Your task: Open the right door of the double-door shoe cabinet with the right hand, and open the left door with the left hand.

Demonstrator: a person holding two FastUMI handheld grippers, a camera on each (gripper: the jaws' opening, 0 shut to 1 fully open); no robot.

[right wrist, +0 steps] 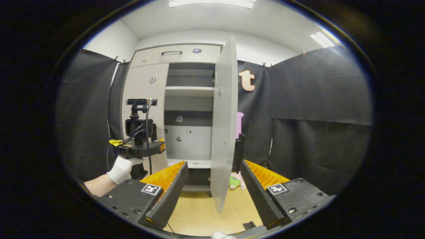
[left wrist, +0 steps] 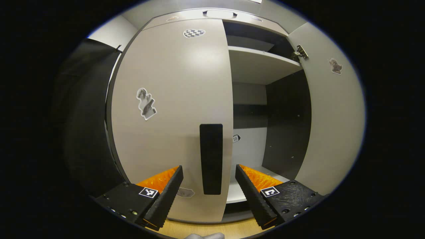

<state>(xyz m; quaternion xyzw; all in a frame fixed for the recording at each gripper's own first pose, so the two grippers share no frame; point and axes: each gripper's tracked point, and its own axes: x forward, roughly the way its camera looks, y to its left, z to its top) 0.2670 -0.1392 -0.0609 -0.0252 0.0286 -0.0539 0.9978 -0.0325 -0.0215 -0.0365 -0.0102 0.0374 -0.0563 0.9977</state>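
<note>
- Your left gripper [left wrist: 209, 186] is spread wide, holding nothing; the left door's flat black handle [left wrist: 211, 158] stands between its ribbed fingers, untouched.
- The left door [left wrist: 172, 109] is closed — a smooth, matte pale-grey panel with a checkered sticker [left wrist: 194, 33] near its top and a grey cut-out sticker [left wrist: 146, 103] on its left half.
- The right door [right wrist: 224, 122] stands swung out, nearly edge-on in the right gripper view; a metal hinge [left wrist: 300, 53] shows at its top inner corner.
- Your right gripper [right wrist: 214, 189] is also spread and empty, well back from the cabinet [right wrist: 176, 56], with the open door's lower edge between its fingers.
- Inside you see a flat pale shelf [left wrist: 262, 64], dark side walls and a few small stickers on the back panel.
- In the right gripper view a white-gloved hand [right wrist: 123, 169] holds the left gripper before the closed door.
- The floor [right wrist: 199, 212] is light wood; black cloth [right wrist: 318, 132] lines the booth, and a small soft toy [right wrist: 236, 182] lies on the floor behind the open door.
</note>
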